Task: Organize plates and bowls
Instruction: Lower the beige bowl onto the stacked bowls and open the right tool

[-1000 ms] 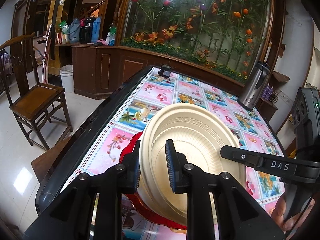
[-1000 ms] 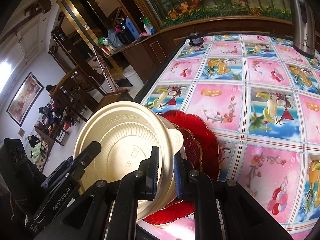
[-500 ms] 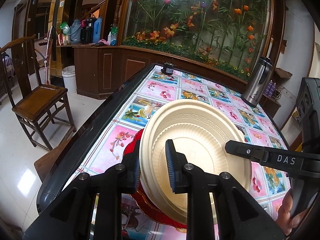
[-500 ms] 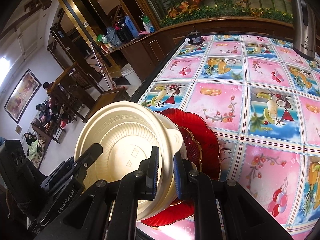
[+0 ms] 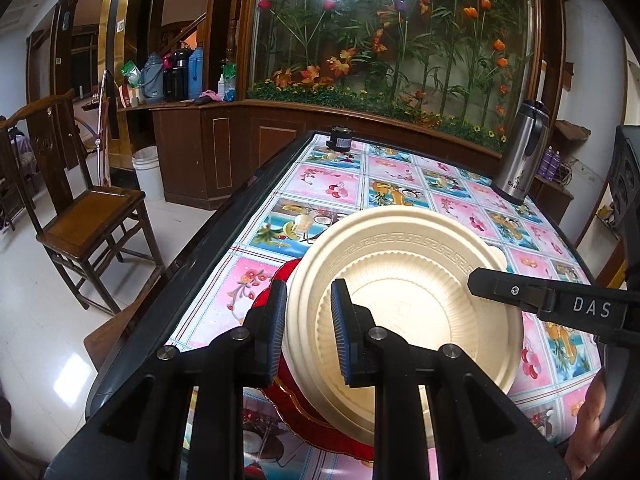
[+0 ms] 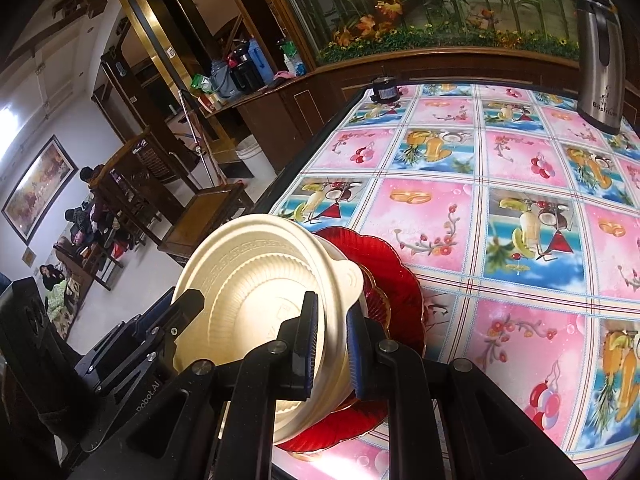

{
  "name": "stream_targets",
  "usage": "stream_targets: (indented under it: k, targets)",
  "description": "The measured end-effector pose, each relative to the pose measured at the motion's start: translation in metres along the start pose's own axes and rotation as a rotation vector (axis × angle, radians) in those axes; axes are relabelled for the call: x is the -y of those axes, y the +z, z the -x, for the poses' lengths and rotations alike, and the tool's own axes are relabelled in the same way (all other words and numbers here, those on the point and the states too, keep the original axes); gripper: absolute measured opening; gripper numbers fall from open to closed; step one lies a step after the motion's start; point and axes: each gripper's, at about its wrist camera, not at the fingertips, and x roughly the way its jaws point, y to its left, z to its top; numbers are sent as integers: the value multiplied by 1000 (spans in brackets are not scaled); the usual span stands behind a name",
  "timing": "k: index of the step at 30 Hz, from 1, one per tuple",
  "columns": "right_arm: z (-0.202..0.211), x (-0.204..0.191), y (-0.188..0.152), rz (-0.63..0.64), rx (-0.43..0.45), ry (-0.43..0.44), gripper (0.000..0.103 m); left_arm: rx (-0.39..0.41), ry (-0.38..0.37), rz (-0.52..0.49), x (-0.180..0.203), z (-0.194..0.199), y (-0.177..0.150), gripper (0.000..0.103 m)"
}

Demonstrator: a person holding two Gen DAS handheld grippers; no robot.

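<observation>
Here, both grippers hold the same cream, round disposable bowl (image 5: 404, 312) with a key-pattern band on its wide rim and small ear-like tabs at its edge. In the left wrist view the left gripper (image 5: 308, 332) has its two black fingers with blue ribbed pads closed on the near-left part of the rim: one pad is outside the wall, the other is inside the bowl. In the right wrist view the right gripper (image 6: 332, 344) is clamped in the same manner on the opposite side of the rim, just under one tab. The bowl is tilted, with its opening turned toward the left camera, and it is lifted a little over a stack of red, scalloped glass-like plates (image 6: 396, 280) with a gold edge. Whether its bottom touches the top plate I cannot tell.

The red plates lie near the close corner of the table (image 6: 500, 168), which is covered with a glossy cloth of pink and blue squares with fruit and flower prints. At the far side of the table stands a tall steel thermos jug (image 5: 520, 156), well apart from the plates, and a small black object (image 5: 340, 138) sits at the far edge. Beside the table, on the pale tiled floor, stands a dark wooden chair (image 5: 80, 216).
</observation>
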Motion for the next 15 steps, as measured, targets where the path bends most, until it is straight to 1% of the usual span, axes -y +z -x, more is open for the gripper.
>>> stream_targets:
  k: [15]
  targets:
    - [-2, 0, 0, 10, 12, -9, 15, 21, 45, -41, 8, 0, -1, 20]
